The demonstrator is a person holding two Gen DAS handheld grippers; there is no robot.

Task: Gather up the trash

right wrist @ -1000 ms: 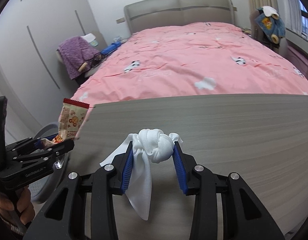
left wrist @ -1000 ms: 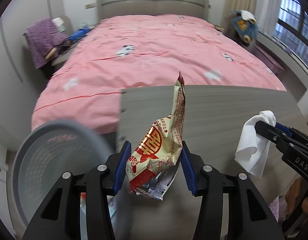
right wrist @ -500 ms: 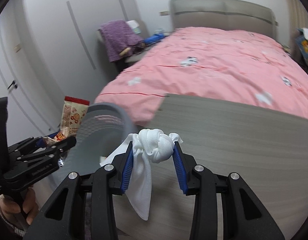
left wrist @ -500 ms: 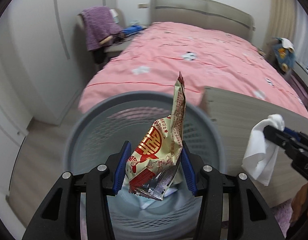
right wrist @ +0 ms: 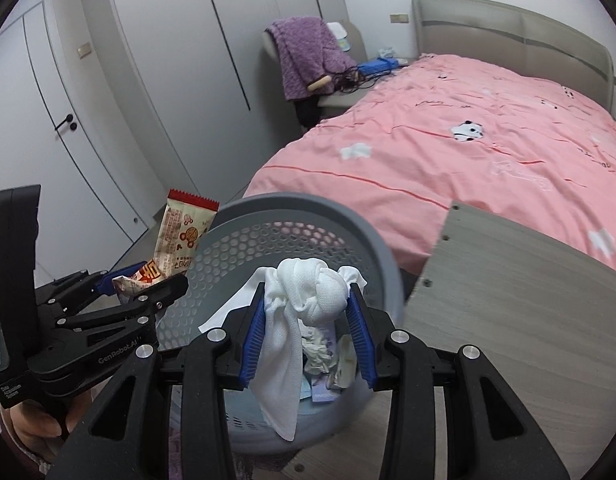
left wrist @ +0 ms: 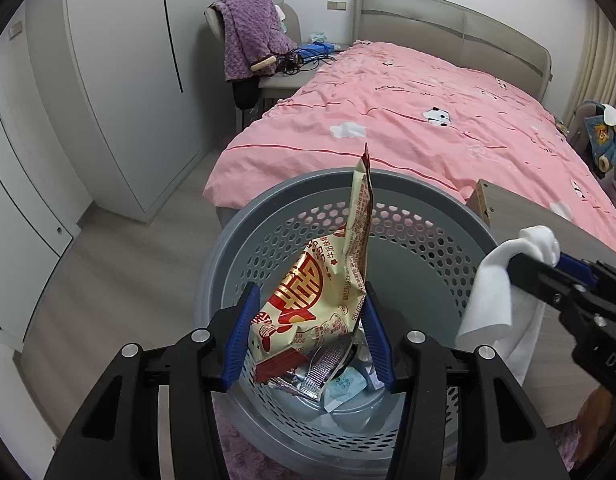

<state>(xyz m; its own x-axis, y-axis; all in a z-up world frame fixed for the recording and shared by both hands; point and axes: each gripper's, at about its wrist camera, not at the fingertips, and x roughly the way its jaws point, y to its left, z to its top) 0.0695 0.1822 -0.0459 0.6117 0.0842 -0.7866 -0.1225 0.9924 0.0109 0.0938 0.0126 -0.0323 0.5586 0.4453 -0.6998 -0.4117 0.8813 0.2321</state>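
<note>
Snack wrapper (left wrist: 327, 300): cream and red with gold characters, crumpled, stood upright, torn silver end hanging down, pinched between blue pads over the basket mouth. White wipe (right wrist: 308, 304): knotted into a ball at top, loose tail drooping, likewise clamped above the basket. Grey trash basket (left wrist: 419, 200): round, honeycomb-perforated wall, upright on the floor beside the bed. Inside at the bottom lay crumpled tissue (right wrist: 317, 350), a light-blue packet (left wrist: 345, 386) and foil scraps.
</note>
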